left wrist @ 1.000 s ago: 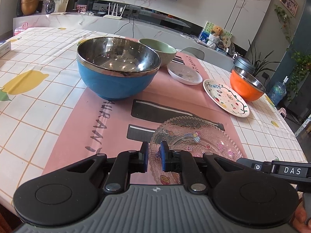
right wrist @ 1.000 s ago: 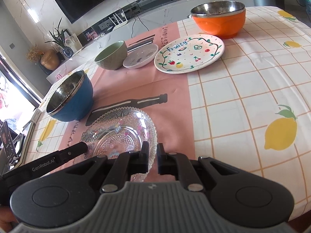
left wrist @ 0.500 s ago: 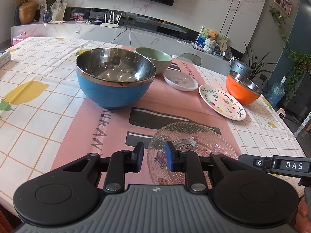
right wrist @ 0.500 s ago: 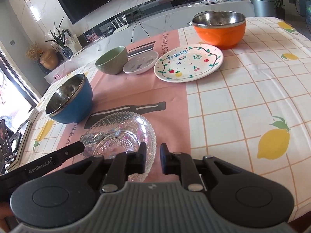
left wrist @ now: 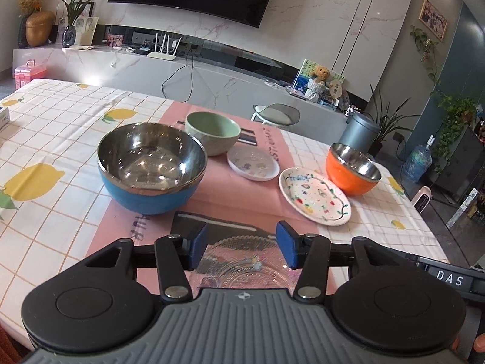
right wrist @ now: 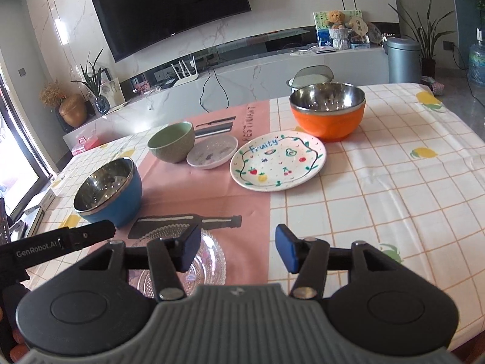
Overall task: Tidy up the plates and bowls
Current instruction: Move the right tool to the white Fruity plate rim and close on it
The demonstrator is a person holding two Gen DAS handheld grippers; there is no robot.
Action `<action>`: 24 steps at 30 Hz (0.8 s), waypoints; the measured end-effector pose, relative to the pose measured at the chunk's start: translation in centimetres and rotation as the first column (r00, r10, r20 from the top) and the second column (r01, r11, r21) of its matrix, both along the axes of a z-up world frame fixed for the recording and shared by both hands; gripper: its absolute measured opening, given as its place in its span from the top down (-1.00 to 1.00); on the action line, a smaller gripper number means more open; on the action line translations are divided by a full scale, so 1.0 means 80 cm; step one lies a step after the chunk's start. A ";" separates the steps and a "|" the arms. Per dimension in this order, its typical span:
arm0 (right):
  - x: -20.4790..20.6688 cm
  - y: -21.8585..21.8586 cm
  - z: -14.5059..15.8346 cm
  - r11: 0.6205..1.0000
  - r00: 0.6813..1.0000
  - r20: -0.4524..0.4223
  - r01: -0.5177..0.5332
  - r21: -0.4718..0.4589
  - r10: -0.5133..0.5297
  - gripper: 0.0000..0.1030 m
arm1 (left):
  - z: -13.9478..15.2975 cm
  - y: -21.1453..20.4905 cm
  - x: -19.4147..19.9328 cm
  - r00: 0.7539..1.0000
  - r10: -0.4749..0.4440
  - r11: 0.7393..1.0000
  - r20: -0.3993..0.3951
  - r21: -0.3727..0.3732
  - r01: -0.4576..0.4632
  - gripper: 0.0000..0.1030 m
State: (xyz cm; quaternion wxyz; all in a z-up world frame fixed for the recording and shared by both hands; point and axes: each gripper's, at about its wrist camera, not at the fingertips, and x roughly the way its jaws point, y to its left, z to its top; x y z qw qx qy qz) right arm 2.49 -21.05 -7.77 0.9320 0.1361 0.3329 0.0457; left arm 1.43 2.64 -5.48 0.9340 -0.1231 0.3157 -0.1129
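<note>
- Grippers hover at the near table edge: left gripper (left wrist: 241,247) and right gripper (right wrist: 236,247) both stand spread wide, holding nothing.
- Glass plate (left wrist: 242,257), clear and beaded with a scalloped rim, lies flat on the pink runner (left wrist: 233,194) below the left gripper; the right gripper's left finger overlaps its edge in view.
- Farther back sit a blue steel-lined bowl (left wrist: 151,166), a matte green bowl (left wrist: 212,132), a small white dish (left wrist: 253,163), the glossy "Fruity" plate (right wrist: 277,160) and an orange steel-lined bowl (right wrist: 327,110), all apart.
- Risk, as judged: the thin, slick glass rim could slip from the pads, or chip if stacked hard on ceramic.
</note>
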 end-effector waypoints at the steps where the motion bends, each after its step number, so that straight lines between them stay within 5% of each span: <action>1: 0.001 -0.003 0.004 1.000 1.000 0.003 0.005 0.000 -0.005 -0.25 | 0.005 -0.003 0.003 1.000 -0.006 1.000 0.006 -0.002 0.006 -0.27; 11: 0.025 -0.036 0.025 0.997 0.997 0.022 0.072 0.005 -0.073 -0.37 | 0.031 -0.031 0.050 0.999 -0.030 0.998 0.020 -0.048 0.031 -0.58; 24: 0.095 -0.067 0.013 0.994 0.994 -0.028 0.106 -0.006 -0.106 -0.41 | 0.008 -0.047 0.131 0.995 -0.046 0.989 -0.087 -0.144 0.033 -0.60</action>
